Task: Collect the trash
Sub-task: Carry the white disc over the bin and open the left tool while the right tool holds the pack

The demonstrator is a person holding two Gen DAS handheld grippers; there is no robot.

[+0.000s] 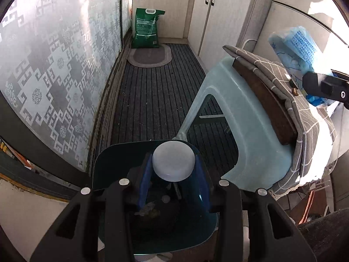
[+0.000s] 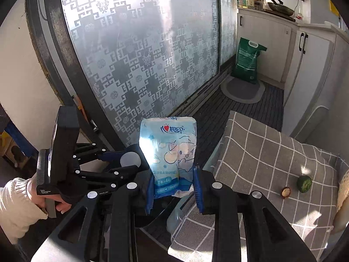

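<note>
Blue tissue packet — pinched upright between the right gripper fingers, held above the floor beside the checked cushion. Left gripper closed on a white lid over a dark bin.

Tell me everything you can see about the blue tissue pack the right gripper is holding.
The tissue pack is a soft, glossy plastic packet, pale blue with cartoon characters, clouds, red and blue lettering and a darker band low down. It looks crumpled and partly flattened. It stands roughly upright, its lower end pinched between the jaws of the right gripper, held in the air beside the cushion. From the left wrist camera it shows a blue text panel, above the cushion's edge.
</note>
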